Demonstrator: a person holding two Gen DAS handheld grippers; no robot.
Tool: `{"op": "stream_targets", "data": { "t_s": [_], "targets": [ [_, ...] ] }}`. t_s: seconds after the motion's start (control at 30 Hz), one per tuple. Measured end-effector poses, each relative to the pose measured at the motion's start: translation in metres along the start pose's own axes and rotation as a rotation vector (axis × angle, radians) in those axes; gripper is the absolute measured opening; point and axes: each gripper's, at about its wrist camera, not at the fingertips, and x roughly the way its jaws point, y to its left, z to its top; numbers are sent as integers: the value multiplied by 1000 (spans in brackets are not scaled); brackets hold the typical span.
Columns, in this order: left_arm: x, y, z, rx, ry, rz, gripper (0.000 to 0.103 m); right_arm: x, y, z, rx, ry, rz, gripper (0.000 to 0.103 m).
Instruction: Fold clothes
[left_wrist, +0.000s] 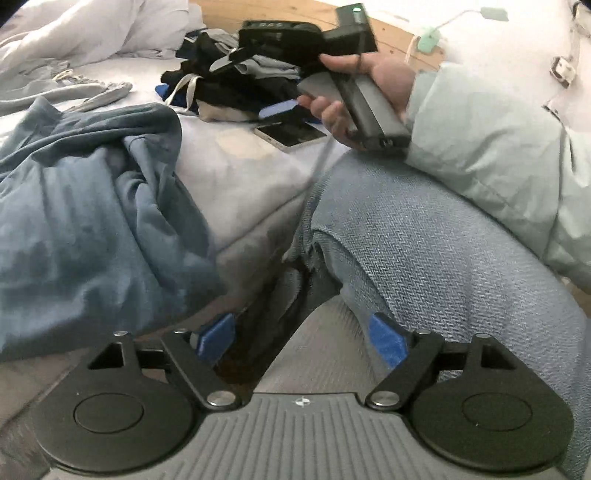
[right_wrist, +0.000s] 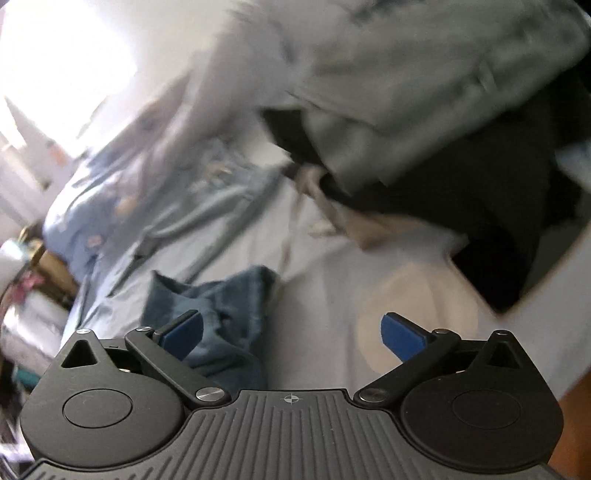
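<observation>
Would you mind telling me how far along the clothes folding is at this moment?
Done: nothing visibly folded. The blue garment lies crumpled on the white sheet, and a dark clothes pile sits jumbled behind a phone. In hand: nothing; the left tongs and right tongs are open and empty. Left: folding all of it.

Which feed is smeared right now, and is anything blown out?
Right wrist view: heavy motion smear over the clothes pile, window glare blown out top left; only the right gripper is sharp. Left wrist view: mostly crisp, blue garment clear; slight blur on the hand.
</observation>
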Motion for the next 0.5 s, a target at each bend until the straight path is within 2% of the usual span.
{"op": "stream_targets", "data": {
  "t_s": [0.1,0.23,0.37,0.5],
  "targets": [
    [-5,8,4,-36,-42,37,86,-8,13,-16,-105,-49,9,103],
    [-19,32,9,-164,-126,119,87,-16,37,-37,-265,-95,46,103],
    [-32,62,10,-327,-219,250,89,-21,59,-58,-469,-135,52,103],
    [-37,81,10,-428,-271,310,89,-14,67,-61,-553,-165,79,103]
  ]
}}
